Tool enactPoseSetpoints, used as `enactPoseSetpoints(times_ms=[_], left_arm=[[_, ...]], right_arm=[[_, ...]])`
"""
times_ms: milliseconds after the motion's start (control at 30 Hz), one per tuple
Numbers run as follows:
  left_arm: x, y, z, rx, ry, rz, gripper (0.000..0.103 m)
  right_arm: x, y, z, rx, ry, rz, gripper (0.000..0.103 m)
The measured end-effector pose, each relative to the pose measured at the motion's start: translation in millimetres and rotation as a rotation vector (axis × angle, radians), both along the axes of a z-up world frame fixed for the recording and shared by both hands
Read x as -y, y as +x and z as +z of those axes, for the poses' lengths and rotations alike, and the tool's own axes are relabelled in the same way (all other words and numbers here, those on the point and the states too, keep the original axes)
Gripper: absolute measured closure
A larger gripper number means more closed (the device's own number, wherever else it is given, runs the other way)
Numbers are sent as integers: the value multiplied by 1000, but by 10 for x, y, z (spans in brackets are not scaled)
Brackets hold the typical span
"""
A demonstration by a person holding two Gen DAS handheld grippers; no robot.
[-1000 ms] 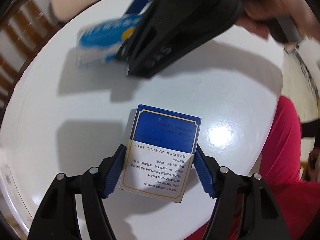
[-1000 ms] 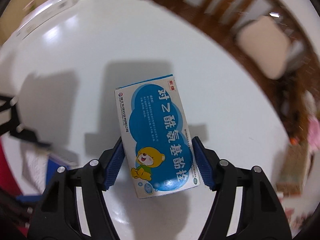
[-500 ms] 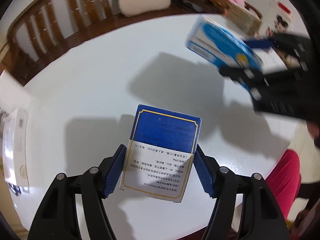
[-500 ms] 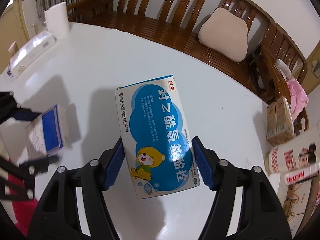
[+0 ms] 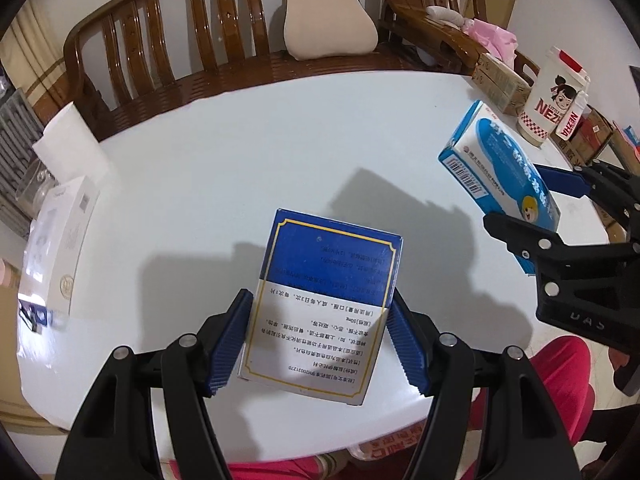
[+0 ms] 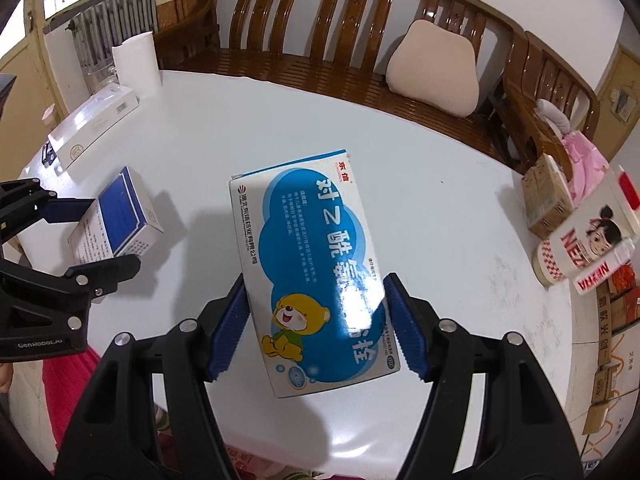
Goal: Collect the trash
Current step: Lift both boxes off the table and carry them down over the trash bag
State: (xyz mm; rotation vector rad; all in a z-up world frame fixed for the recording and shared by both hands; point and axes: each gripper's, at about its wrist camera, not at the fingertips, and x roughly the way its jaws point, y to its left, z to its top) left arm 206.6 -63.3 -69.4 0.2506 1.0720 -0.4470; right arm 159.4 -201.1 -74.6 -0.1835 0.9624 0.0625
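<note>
We count two grippers and two medicine boxes, one box per gripper. Low in the left wrist view, the left gripper (image 5: 320,336) is clamped on a dark blue and white box (image 5: 324,300), both blue pads pressed to its sides, the box lifted clear of the round white table (image 5: 240,152). At the right edge of that view the right gripper (image 5: 532,204) holds a light blue box with a cartoon bear (image 5: 500,172), also off the table. On the table itself we see one long white carton (image 5: 56,248) at the left edge and one white paper roll (image 5: 72,144) above it. Behind stands one wooden bench (image 5: 168,52) with one beige cushion (image 5: 330,20). At the upper right are one tall white cup (image 5: 550,96) and one brown carton (image 5: 500,80).
</note>
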Motion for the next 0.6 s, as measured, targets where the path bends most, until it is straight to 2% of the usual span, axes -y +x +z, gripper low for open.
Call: enactPoseSetpoints(times_ms=[400, 600], left_arm=[[-50, -477, -39, 15, 7, -7, 38], [-52, -656, -134, 1, -9, -15, 38]], right_arm=[[-107, -518, 31, 14, 15, 26, 37], [-151, -728, -84, 8, 17, 38, 37]])
